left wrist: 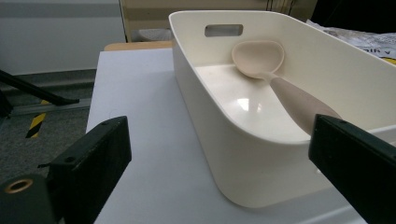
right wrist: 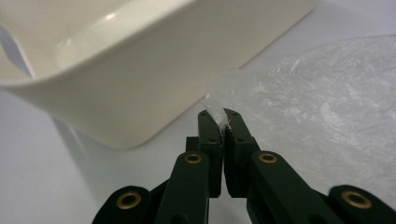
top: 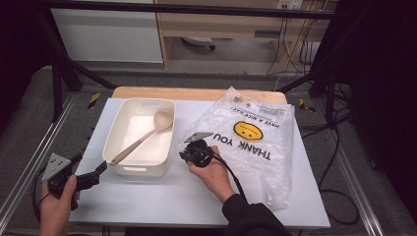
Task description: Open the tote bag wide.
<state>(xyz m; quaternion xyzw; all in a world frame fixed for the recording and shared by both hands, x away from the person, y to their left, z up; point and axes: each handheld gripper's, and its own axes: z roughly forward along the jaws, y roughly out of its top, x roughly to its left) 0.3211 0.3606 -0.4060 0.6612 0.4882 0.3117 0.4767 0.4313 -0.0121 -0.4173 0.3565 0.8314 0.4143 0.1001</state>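
Jaws of the right gripper (right wrist: 218, 116) pinch the clear plastic bag's (right wrist: 336, 116) edge beside the cream plastic tub (right wrist: 154, 84); left gripper (left wrist: 219, 172) gapes wide, empty.

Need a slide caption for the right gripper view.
Right hand-held gripper shut on clear plastic bag edge beside cream plastic bin.
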